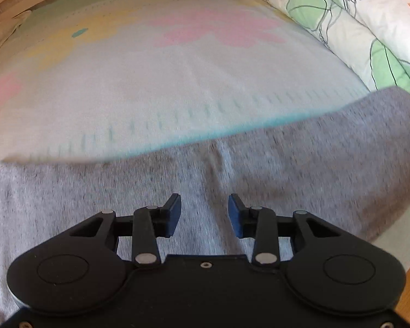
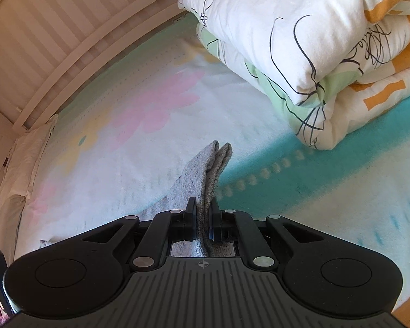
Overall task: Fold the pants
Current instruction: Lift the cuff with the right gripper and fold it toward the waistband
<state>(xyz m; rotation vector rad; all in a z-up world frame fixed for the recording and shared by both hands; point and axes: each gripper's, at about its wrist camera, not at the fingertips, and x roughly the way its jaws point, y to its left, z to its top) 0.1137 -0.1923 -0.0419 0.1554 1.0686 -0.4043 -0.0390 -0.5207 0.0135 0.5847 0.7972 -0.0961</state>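
The right gripper (image 2: 203, 218) is clamping a bunched fold of the grey pants (image 2: 205, 169), its jaws drawn nearly together with the ribbed edge of the cloth poking out ahead of them in two soft lobes and the rest trailing down and back toward the lower left. The left gripper (image 1: 205, 213) is hovering with its jaws parted and nothing between them, pointing down at the broad grey spread of the pants (image 1: 95, 205), where a lengthwise ridge is running up the middle of the fabric.

As I'm reading it, the fold is only starting: one edge is being lifted while most of the garment is lying flat, and I cannot make out any finished fold. Bringing the held edge across, smoothing and halving again all seem left to do.

The pants are looking like a heathered knit, soft and limp, likely to sag and slide rather than hold a crease. They are lying along the near edge of a fleecy blanket (image 1: 150, 82) in pale white, pink, yellow and teal. A plump folded duvet (image 2: 300, 41), printed with green and orange shapes, is sitting well apart at the far right. A slatted wooden bed rail (image 2: 68, 27) is curving along the far side.
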